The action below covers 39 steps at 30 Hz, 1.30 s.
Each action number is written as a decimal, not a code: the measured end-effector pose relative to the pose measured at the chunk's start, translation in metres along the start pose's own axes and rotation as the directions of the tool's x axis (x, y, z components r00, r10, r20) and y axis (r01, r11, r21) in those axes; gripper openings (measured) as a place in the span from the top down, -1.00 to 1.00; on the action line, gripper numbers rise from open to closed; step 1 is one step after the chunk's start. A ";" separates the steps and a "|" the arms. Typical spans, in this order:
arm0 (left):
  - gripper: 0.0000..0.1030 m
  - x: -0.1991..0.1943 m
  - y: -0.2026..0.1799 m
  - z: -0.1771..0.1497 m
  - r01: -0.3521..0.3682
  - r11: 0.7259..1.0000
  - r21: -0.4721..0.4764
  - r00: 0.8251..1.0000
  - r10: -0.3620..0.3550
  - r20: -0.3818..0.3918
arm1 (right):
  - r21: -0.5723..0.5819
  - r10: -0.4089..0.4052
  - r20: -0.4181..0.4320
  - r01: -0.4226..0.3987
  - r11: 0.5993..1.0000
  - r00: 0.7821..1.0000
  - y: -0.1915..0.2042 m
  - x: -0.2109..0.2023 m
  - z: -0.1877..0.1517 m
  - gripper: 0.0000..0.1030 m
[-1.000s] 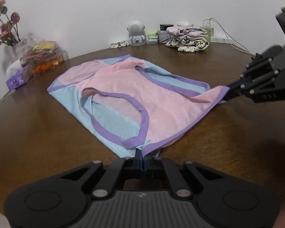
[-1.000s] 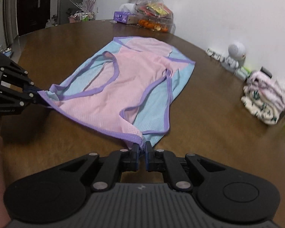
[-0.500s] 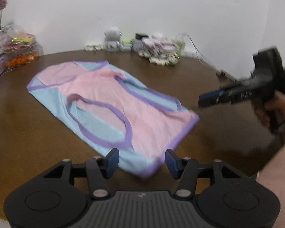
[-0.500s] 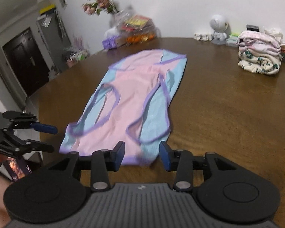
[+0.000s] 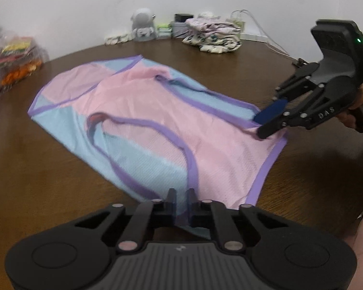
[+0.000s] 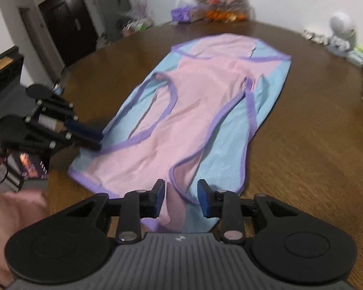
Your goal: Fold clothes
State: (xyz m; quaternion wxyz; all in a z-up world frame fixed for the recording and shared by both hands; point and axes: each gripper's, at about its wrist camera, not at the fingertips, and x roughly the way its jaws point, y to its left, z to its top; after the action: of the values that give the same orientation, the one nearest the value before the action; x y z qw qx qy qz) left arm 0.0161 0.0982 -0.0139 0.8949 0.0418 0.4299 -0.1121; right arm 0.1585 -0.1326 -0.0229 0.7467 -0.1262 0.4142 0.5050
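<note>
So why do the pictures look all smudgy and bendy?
Left wrist view: motion blur smears the pink and blue mesh garment and the snack bags; the fisheye lens curves the brown wooden table. Right wrist view: blurrier still, especially the dark door and far clutter; corners go black.

Under your grippers the garment (image 5: 142, 120) is thin cloth, a fine matt mesh in pink and pale blue whose tiny holes show near the camera, bound along its edges with smooth purple tape. The bench (image 5: 36, 169) you work on is dark brown wood, polished to a soft sheen, with grain visible at the near right of the right wrist view. Your left gripper (image 5: 181, 199) and right gripper (image 6: 181, 194) look like matt black plastic with ribbed grey housing, small bright metal pins at the joints and dull blue pads (image 6: 160, 193) on the fingers.
</note>
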 end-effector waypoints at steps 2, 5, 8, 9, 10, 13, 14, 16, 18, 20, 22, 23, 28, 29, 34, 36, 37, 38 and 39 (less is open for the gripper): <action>0.95 -0.001 0.005 -0.003 -0.008 1.000 -0.024 1.000 0.008 -0.003 | 0.025 0.019 -0.016 -0.019 1.000 1.000 -0.007 0.000 -0.001 0.92; 0.96 -0.002 0.011 -0.008 -0.011 0.999 -0.052 1.000 0.010 -0.005 | 0.120 0.064 0.001 -0.064 0.991 0.998 -0.025 -0.007 -0.005 0.93; 0.97 -0.004 0.013 -0.012 -0.005 0.997 -0.072 1.000 0.005 0.000 | 0.201 0.073 0.032 -0.078 0.976 0.997 -0.039 -0.016 -0.008 0.93; 0.97 -0.004 0.014 -0.013 -0.003 0.997 -0.077 1.000 0.003 0.003 | 0.204 0.054 0.044 -0.062 0.977 0.998 -0.039 -0.017 -0.006 0.93; 0.97 -0.004 0.014 -0.014 0.000 0.997 -0.079 1.000 0.001 0.005 | 0.207 0.036 0.055 -0.046 0.977 0.998 -0.039 -0.017 -0.003 0.92; 0.95 -0.006 0.015 -0.014 0.006 0.997 -0.077 1.000 -0.006 0.004 | 0.216 -0.020 0.088 0.000 0.976 0.996 -0.040 -0.019 0.006 0.83; 0.95 -0.007 0.016 -0.014 0.010 0.997 -0.078 1.000 -0.010 0.004 | 0.219 -0.038 0.099 0.016 0.976 0.994 -0.041 -0.020 0.009 0.80; 0.85 -0.015 0.023 -0.009 0.015 0.996 -0.086 0.999 -0.012 0.041 | 0.226 -0.076 0.121 0.047 0.973 0.990 -0.041 -0.021 0.014 0.52; 0.75 -0.025 0.033 -0.001 0.007 0.995 -0.104 0.995 0.003 0.099 | 0.234 -0.113 0.142 0.077 0.969 0.983 -0.042 -0.023 0.020 0.47; 0.59 -0.029 0.044 0.009 -0.028 0.993 -0.117 0.989 0.044 0.138 | 0.243 -0.150 0.163 0.107 0.964 0.975 -0.042 -0.024 0.026 0.47; 0.28 -0.022 0.053 0.023 -0.111 0.986 -0.124 0.981 0.128 0.143 | 0.252 -0.186 0.184 0.137 0.958 0.965 -0.043 -0.025 0.031 0.47; 0.28 -0.019 0.058 0.030 -0.152 0.980 -0.127 0.975 0.170 0.146 | 0.226 -0.240 0.173 0.198 0.954 0.955 -0.040 -0.015 0.040 0.47; 0.28 0.022 0.075 0.053 -0.231 0.966 -0.115 0.967 0.242 0.085 | 0.020 -0.406 0.113 0.407 0.913 0.907 -0.016 0.050 0.077 0.48; 0.29 0.029 0.076 0.055 -0.224 0.967 -0.118 0.969 0.234 0.075 | 0.007 -0.416 0.099 0.417 0.909 0.904 -0.017 0.059 0.080 0.48; 0.58 0.050 0.076 0.060 -0.215 0.970 -0.110 0.973 0.222 0.057 | 0.015 -0.441 0.055 0.441 0.898 0.896 -0.032 0.078 0.082 0.49; 0.97 0.056 0.075 0.060 -0.225 0.970 -0.097 0.972 0.230 0.053 | 0.023 -0.438 0.059 0.438 0.899 0.897 -0.033 0.075 0.081 0.75; 0.98 0.057 0.075 0.060 -0.232 0.969 -0.086 0.970 0.237 0.055 | 0.027 -0.437 0.063 0.437 0.899 0.897 -0.034 0.074 0.080 0.92; 0.98 0.056 0.073 0.059 -0.247 0.967 -0.063 0.966 0.251 0.062 | 0.025 -0.448 0.076 0.448 0.894 0.891 -0.033 0.071 0.079 0.92; 0.98 0.054 0.071 0.058 -0.266 0.963 -0.034 0.961 0.267 0.072 | 0.022 -0.464 0.086 0.464 0.886 0.882 -0.034 0.067 0.078 0.92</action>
State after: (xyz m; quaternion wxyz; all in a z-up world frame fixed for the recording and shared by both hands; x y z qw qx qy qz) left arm 0.1099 0.1481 -0.0209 0.9180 0.0841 0.3874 0.0132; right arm 0.2363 -0.0574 -0.0317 0.8635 -0.1987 0.3384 0.3169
